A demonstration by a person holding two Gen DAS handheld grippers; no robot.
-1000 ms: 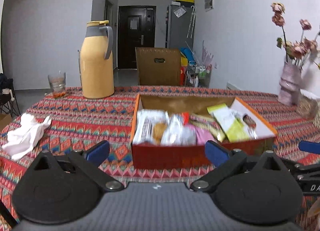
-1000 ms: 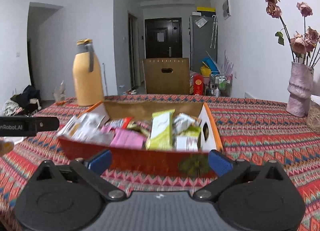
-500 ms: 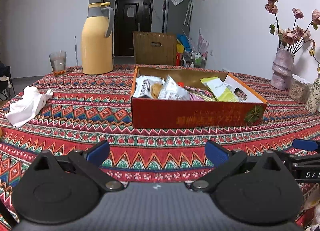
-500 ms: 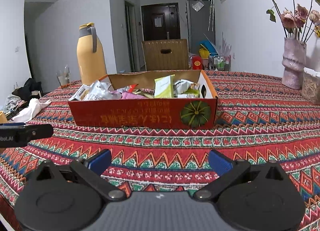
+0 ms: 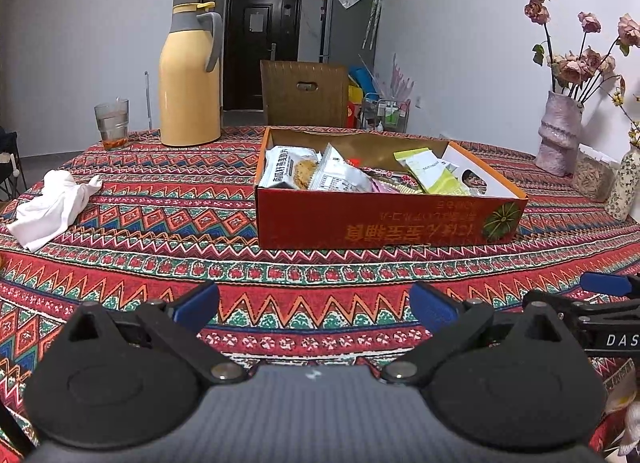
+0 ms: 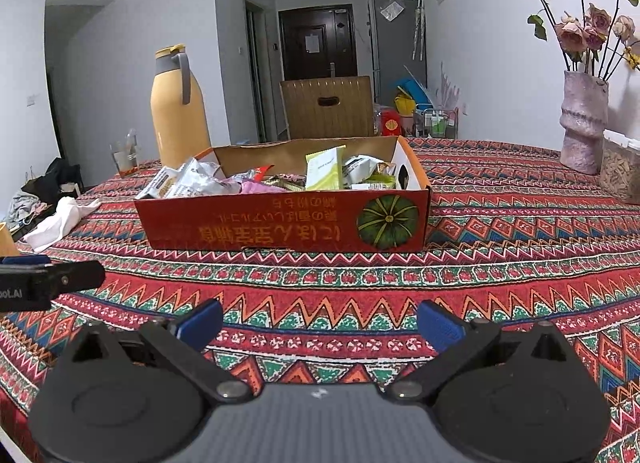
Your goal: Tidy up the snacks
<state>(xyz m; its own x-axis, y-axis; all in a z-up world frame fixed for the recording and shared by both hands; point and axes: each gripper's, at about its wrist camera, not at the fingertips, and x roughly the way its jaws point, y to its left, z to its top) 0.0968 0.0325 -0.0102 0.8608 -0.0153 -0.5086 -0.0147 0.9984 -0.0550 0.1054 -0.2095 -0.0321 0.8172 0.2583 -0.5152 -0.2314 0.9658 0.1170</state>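
Box: the red cardboard box [image 5: 384, 219] sits ahead of both your grippers on the patterned surface [image 5: 168, 231], its long printed wall facing you.
Snacks: packets [image 5: 320, 177] are heaped inside, some poking above the rim; a green packet [image 6: 325, 171] stands upright near the far right end.
Left gripper: your left gripper [image 5: 314, 305] hangs low, jaws spread wide, nothing between them.
Right gripper: your right gripper [image 6: 320, 321] is likewise spread and empty, just beside the left one.
Open room: bare cloth lies between both grippers and the box's near wall.
Left side: a white cloth [image 5: 52, 203] lies left of the box; a yellow jug [image 5: 191, 75] and a glass [image 5: 112, 123] stand beyond it.
Right side: a vase [image 6: 582, 123] stands far right.
View difference: only your right view shows the box's right end wall; only your left view shows a patterned bottle [image 5: 624, 185].
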